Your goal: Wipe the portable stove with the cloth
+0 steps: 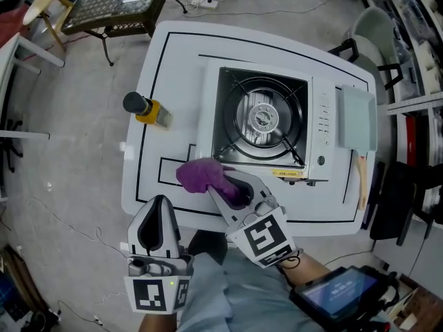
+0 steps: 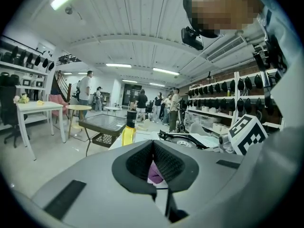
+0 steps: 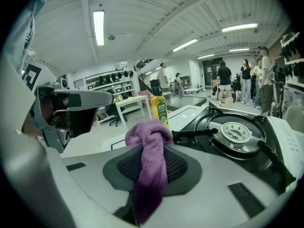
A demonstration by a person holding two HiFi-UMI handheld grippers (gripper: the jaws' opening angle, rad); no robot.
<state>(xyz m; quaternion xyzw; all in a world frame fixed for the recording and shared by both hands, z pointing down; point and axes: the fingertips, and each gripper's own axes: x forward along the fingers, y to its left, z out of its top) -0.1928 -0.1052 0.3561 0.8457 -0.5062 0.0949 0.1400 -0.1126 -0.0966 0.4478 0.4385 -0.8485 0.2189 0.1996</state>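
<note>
Purple cloth (image 1: 197, 173), white-and-black portable stove (image 1: 324, 116), yellow black-capped bottle (image 1: 147, 108), white table (image 1: 149, 164) with thin black lines

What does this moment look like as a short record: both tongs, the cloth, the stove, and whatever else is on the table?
right tongs: shut on the purple cloth
left tongs: shut, empty, short of the table's near edge
cloth position: bunched at the near left corner of the portable stove
stove: sits on the white table, burner uncovered
other: yellow bottle with a dark cap, on the table left of the stove
</note>
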